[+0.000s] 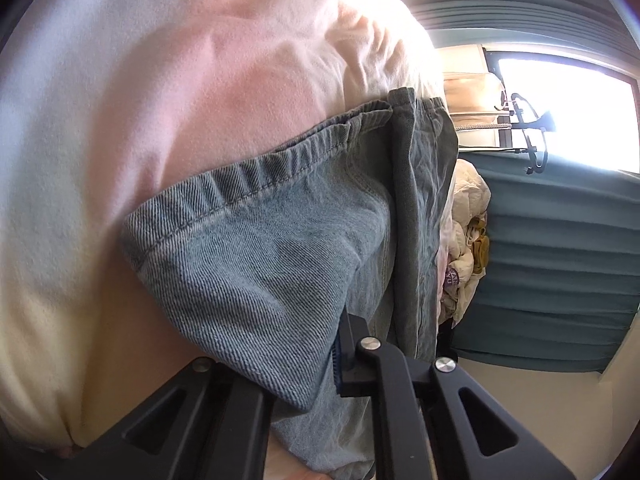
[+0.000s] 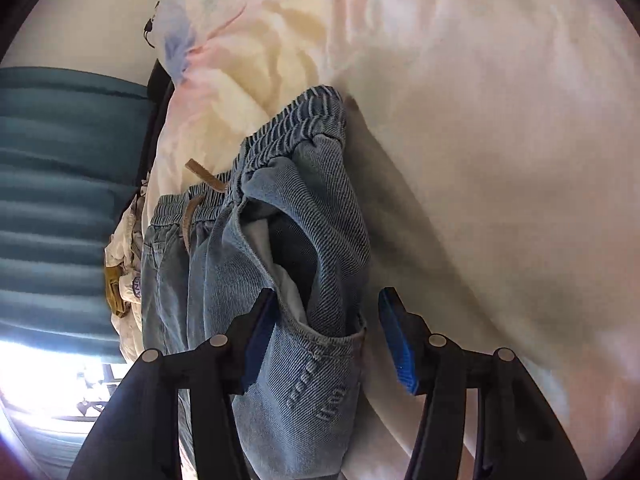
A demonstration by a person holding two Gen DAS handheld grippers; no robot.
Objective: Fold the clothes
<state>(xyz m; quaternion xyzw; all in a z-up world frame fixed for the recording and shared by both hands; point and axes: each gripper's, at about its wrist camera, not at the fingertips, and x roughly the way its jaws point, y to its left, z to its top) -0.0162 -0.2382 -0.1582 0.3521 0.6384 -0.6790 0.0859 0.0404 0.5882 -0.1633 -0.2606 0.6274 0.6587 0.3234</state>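
Light blue denim jeans (image 1: 248, 248) lie bunched on a pale pastel bed cover (image 1: 160, 80). My left gripper (image 1: 326, 360) is shut on a fold of the denim near a hem. Only one blue pad shows; the cloth hides the other finger. In the right wrist view the same jeans (image 2: 312, 240) show their elastic waistband and a tan drawstring (image 2: 200, 184). My right gripper (image 2: 328, 320) stands open around a pocket edge. Its left pad (image 2: 260, 340) touches the denim, while its right pad (image 2: 396, 344) stays clear of it.
A heap of other clothes (image 1: 468, 220) lies at the bed's far edge, also in the right wrist view (image 2: 124, 260). Beyond it hang a teal curtain (image 1: 560, 260), a bright window (image 1: 568, 120) and dark hangers (image 1: 532, 132). The bed cover (image 2: 480, 120) stretches wide beside the jeans.
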